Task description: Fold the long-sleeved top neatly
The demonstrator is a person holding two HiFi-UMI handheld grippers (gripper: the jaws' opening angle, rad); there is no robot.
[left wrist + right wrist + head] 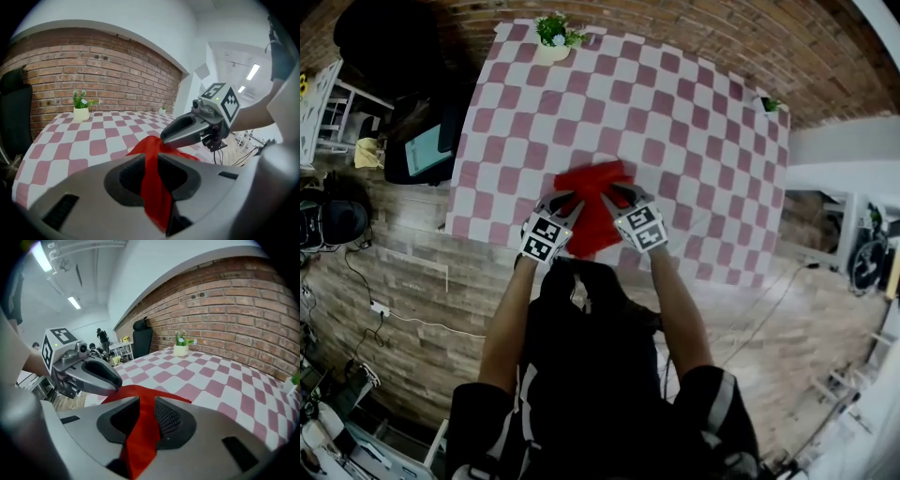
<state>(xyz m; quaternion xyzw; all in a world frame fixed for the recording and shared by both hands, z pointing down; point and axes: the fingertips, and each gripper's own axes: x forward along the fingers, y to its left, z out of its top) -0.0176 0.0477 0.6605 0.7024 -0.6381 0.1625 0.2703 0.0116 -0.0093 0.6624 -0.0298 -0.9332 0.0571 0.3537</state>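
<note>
Nearest the head camera are the person's dark-clothed torso (pixel 581 375) and bare forearms, reaching out to the near edge of the table (pixel 703 141).

The red long-sleeved top (pixel 595 211) is bunched at the middle of that near edge, part on the checked cloth and part gathered up between the two tools. The left gripper (pixel 567 204) is clamped on a strip of red fabric that runs down between its jaws. The right gripper (pixel 621 195) pinches a similar strip just beside it, and the two tips nearly meet over the garment.

The step in hand looks like taking hold so the top can be spread flat before any fold. With both grips so close together on a crumpled heap, it is hard to tell which edges are held. To do it well, the hands should probably draw apart, left and right, lift enough for the cloth to hang free, then lay it toward the far side, where bare table lies short of the potted plant (pixel 553 37).
</note>
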